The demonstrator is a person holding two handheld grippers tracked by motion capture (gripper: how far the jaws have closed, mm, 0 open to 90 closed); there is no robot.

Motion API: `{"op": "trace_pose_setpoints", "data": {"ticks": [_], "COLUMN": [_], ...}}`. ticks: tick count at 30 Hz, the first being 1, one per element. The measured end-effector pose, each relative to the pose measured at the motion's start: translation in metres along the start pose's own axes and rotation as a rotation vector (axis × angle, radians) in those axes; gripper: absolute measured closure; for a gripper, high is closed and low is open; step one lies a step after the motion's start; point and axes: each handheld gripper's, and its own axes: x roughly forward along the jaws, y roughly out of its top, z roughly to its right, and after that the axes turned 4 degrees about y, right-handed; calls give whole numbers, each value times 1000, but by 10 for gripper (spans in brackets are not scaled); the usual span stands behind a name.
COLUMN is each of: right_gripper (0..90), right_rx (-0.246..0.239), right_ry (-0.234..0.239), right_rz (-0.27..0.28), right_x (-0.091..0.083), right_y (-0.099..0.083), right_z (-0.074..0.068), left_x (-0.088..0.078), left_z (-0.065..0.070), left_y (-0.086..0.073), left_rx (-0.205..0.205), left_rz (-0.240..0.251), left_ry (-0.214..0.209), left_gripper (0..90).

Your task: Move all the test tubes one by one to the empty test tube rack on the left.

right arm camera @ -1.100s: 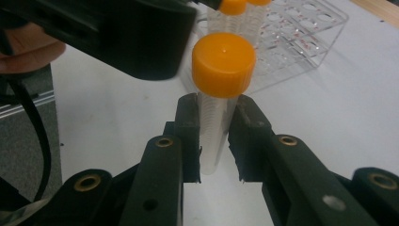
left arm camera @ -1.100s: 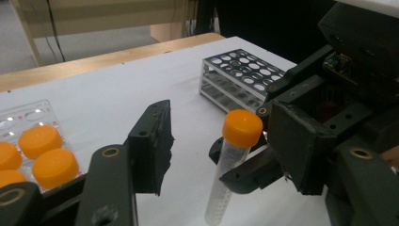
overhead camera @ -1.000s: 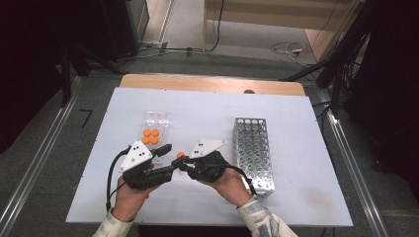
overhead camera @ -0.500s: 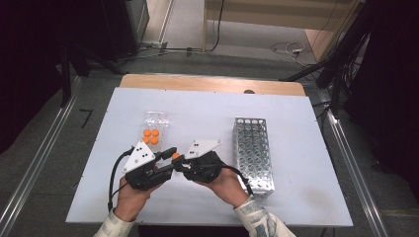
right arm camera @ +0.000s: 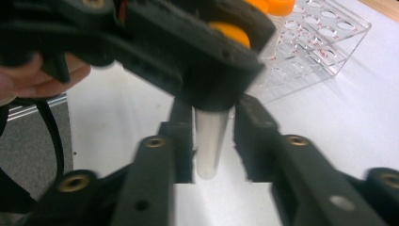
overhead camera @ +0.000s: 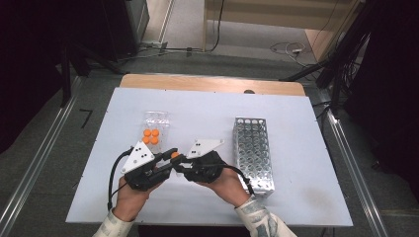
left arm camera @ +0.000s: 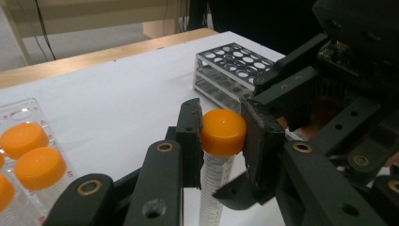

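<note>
A clear tube with an orange cap (left arm camera: 223, 132) stands upright between the two grippers above the white table (overhead camera: 296, 187). My left gripper (left arm camera: 221, 141) is shut on the cap, its jaws having just closed onto it. My right gripper (right arm camera: 212, 141) has the tube's clear body (right arm camera: 210, 136) between its jaws. They have just been opening, and a thin gap shows on each side. In the high view the left gripper (overhead camera: 170, 158) and right gripper (overhead camera: 180, 167) meet tip to tip at the cap (overhead camera: 174, 155).
A clear plastic rack (overhead camera: 157, 118) with several orange-capped tubes sits just beyond the left gripper. A metal tube rack (overhead camera: 253, 148) stands to the right of the right hand. A wooden strip (overhead camera: 212, 84) runs along the table's far edge.
Both hands have stayed where they were. The orange cap has shifted slightly left, and the left gripper's jaws have drawn in around it.
</note>
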Motion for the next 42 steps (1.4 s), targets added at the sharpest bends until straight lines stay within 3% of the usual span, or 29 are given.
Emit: {"op": "trace_pose_setpoints", "data": {"ticks": [4, 8, 20, 35, 42], "right_gripper": [392, 290, 246, 236, 236], "right_rx": [13, 40, 104, 173, 181], "right_ry": [-3, -34, -100, -199, -223], "right_rz": [-11, -2, 54, 94, 115], "right_x": [-4, -15, -57, -99, -111], "right_y": [-3, -9, -36, -64, -68], "right_z": [1, 3, 13, 30, 34], "left_x": [-5, -11, -34, -61, -57], "left_z": [-4, -11, -32, -74, -82], "left_y": [3, 6, 16, 17, 17], "left_rx": [-9, -26, -66, -105, -103], "left_rz": [7, 10, 44, 86, 91], "left_ry": [10, 28, 81, 249, 292], "left_gripper": [702, 703, 703, 703, 703]}}
